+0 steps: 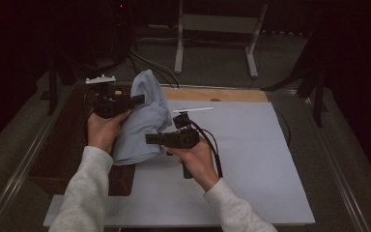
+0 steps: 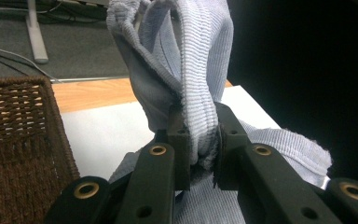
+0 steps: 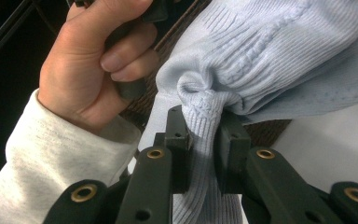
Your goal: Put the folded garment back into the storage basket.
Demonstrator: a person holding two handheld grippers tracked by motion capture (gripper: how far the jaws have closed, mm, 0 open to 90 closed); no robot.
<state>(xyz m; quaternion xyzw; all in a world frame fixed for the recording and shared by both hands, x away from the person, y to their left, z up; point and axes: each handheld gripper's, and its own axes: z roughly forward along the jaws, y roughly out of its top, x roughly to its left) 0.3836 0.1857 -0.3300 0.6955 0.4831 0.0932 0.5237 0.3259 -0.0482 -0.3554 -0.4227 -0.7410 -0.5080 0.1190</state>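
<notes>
A pale blue ribbed knit garment [image 1: 142,116] hangs between both hands above the table's left side. My left gripper [image 1: 137,100] is shut on its upper part; in the left gripper view the cloth [image 2: 200,93] is pinched between the black jaws and rises above them. My right gripper [image 1: 149,138] is shut on a lower bunched fold; in the right gripper view the garment [image 3: 261,60] gathers into a twist at the pads [image 3: 179,135]. The left hand [image 3: 88,60] and its light grey sleeve show beside it.
A dark brown woven basket [image 1: 67,145] stands at the table's left, partly under the garment. A white sheet [image 1: 251,159] covers the table, with a wooden strip [image 1: 212,94] at its far edge. A metal stand [image 1: 217,29] and cables lie on the floor beyond.
</notes>
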